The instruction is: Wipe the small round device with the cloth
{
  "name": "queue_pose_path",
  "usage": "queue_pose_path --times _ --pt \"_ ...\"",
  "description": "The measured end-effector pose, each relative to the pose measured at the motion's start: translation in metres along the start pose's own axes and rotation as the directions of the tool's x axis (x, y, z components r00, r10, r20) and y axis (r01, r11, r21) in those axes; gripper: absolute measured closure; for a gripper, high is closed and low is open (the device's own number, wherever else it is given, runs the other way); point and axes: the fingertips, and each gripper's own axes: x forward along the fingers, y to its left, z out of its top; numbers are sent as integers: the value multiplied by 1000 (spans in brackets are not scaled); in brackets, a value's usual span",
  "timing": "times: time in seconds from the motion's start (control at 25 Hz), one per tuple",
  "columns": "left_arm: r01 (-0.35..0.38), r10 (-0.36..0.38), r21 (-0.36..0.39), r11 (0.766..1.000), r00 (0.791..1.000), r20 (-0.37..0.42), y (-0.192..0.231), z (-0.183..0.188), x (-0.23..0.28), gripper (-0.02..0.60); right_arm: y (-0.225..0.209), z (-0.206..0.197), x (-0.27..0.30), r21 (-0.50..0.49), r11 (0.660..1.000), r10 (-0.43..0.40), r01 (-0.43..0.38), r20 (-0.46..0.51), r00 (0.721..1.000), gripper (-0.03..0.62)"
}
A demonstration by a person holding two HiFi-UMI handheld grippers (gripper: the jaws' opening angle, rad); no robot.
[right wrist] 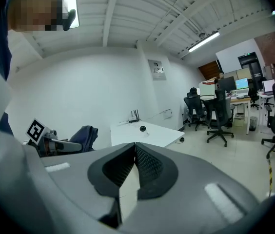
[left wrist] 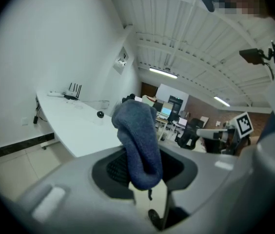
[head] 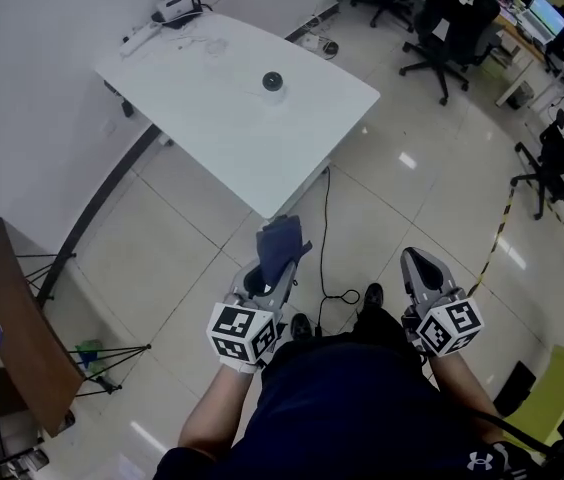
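Where the head view looks steeply down, the pale tiled floor [head: 192,268] fills most of the frame. The white table [head: 252,143] lies across the upper middle, one corner aimed down-frame at the person. A brown board on a wire stand [head: 17,338] leans at the lower left. Black office chairs [head: 442,43] crowd the upper right.

Low in the frame, the left gripper [head: 262,280] sits left of centre. Its jaws are clamped on a dark blue cloth [head: 280,246]. The right gripper [head: 420,266] is right of centre, with its jaws pressed together and nothing between them. Both aim up-frame toward the table and are well apart from it.

The cloth rises out of the left jaws with its long axis running up-frame toward the table's near corner. In the left gripper view it stands upright, and its top folds over and droops.

A black router [head: 175,3] with raised antennas sits at the table's far upper-left corner. A black cable [head: 324,238] trails down the floor from the table's edge to the person's shoes [head: 373,295], passing between the two grippers' lines.

The small round device [head: 273,82], a black ball on a pale base, stands upright near the table's middle in the upper centre. Which way it faces cannot be made out. Only bare tabletop and open floor lie between it and the cloth.
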Motion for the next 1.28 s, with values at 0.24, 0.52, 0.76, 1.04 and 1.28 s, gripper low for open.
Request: queue_pose_path --times 0.24,0.52,0.76,1.04,1.28 --pt "-18 18 -3 1000 1000 3 22 28 69 463 -34 18 71 -8 997 82 -83 -17 996 583" --pt "-114 113 -29 993 994 -6 41 65 151 463 -83 45 171 28 946 324 -323 -71 943 582" --pt "-81 84 -53 995 995 52 42 109 209 462 -78 74 235 148 755 655 -639 -124 745 431" --pt "181 -170 -64 981 975 144 54 162 248 462 -46 116 308 347 550 820 -760 -54 569 237" --pt "384 -371 -55 922 914 163 85 180 258 460 -14 117 357 457 524 820 -719 -43 570 214"
